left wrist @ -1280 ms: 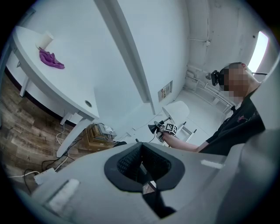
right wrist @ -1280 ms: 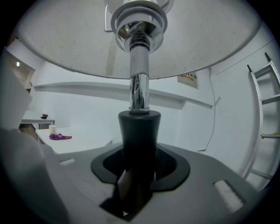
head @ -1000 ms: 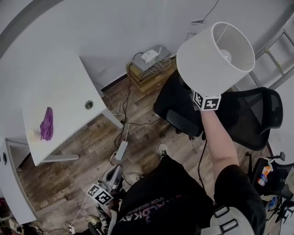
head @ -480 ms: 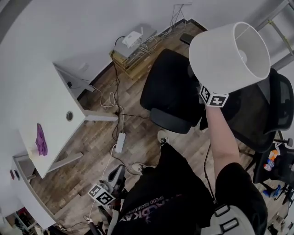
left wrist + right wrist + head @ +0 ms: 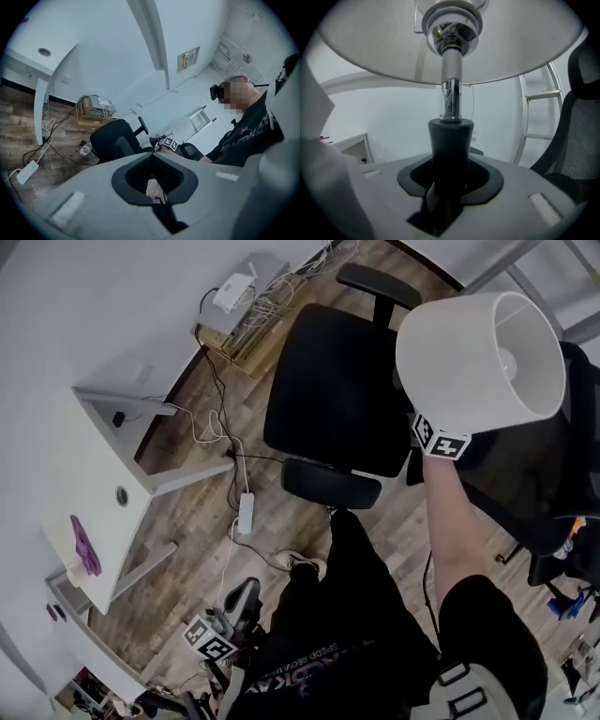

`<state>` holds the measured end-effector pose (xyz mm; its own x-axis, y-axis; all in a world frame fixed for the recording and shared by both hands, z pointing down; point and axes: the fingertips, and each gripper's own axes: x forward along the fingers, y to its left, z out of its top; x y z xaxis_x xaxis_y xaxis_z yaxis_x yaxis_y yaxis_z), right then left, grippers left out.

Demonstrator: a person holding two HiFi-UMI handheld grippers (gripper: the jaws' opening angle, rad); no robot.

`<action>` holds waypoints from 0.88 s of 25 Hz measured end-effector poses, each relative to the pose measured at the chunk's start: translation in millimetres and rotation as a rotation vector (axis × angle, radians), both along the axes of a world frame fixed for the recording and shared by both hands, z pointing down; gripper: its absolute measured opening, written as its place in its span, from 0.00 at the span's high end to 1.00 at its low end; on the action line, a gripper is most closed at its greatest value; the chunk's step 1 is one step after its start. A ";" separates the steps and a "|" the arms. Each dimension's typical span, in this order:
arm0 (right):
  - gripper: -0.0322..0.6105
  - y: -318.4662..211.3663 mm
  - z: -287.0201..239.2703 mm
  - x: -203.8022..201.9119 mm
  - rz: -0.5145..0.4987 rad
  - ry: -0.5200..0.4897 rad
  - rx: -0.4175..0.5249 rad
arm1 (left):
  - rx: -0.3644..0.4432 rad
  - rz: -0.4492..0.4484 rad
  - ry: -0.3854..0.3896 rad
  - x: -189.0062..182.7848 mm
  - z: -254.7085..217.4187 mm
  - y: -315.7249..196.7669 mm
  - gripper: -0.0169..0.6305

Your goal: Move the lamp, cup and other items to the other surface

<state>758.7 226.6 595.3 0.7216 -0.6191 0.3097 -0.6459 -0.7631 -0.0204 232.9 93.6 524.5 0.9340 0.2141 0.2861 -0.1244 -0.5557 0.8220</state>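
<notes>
The lamp's white drum shade (image 5: 478, 362) hangs at the upper right of the head view, over the black chairs. My right gripper (image 5: 433, 427) is shut on the lamp's black neck (image 5: 451, 140). Above the neck rise the chrome stem (image 5: 451, 98) and the underside of the shade (image 5: 370, 42). My left gripper (image 5: 230, 610) hangs low by the person's leg, far from the lamp. In the left gripper view a pale tan sliver (image 5: 154, 190) shows in the slot of that gripper (image 5: 154, 183); I cannot tell what it is. A purple cloth (image 5: 84, 547) and a small pale item (image 5: 67, 575) lie on the white desk (image 5: 103, 456).
A black office chair (image 5: 337, 399) stands in front of the person, and a mesh chair (image 5: 553, 474) sits under the lamp at the right. Cables and a white power strip (image 5: 246, 514) lie on the wood floor. A wooden crate with a router (image 5: 234, 296) stands by the wall.
The person has turned: the desk slid to the left of the head view and the office chair came to the centre. The lamp stayed in my right gripper and came lower.
</notes>
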 end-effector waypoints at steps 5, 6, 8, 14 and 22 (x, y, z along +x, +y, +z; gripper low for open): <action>0.71 20.8 49.8 10.4 0.047 -0.043 0.010 | -0.054 0.007 -0.054 11.9 16.6 11.8 0.98; 0.71 23.6 58.8 12.5 0.055 -0.049 0.015 | -0.062 0.012 -0.061 13.5 19.6 13.8 0.98; 0.71 27.2 80.3 17.3 0.065 -0.065 0.028 | -0.076 0.017 -0.073 17.9 27.3 16.7 0.98; 0.71 25.5 149.7 23.9 0.085 -0.122 0.037 | -0.097 0.026 -0.148 25.2 56.2 19.2 0.98; 0.72 25.4 228.9 25.2 0.114 -0.187 0.032 | -0.108 0.043 -0.242 26.8 86.4 22.0 0.98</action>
<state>783.9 252.0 824.2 0.7195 -0.5481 0.4266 -0.5378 -0.8283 -0.1572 259.7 115.6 610.9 0.8306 0.2938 0.4731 -0.3022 -0.4759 0.8260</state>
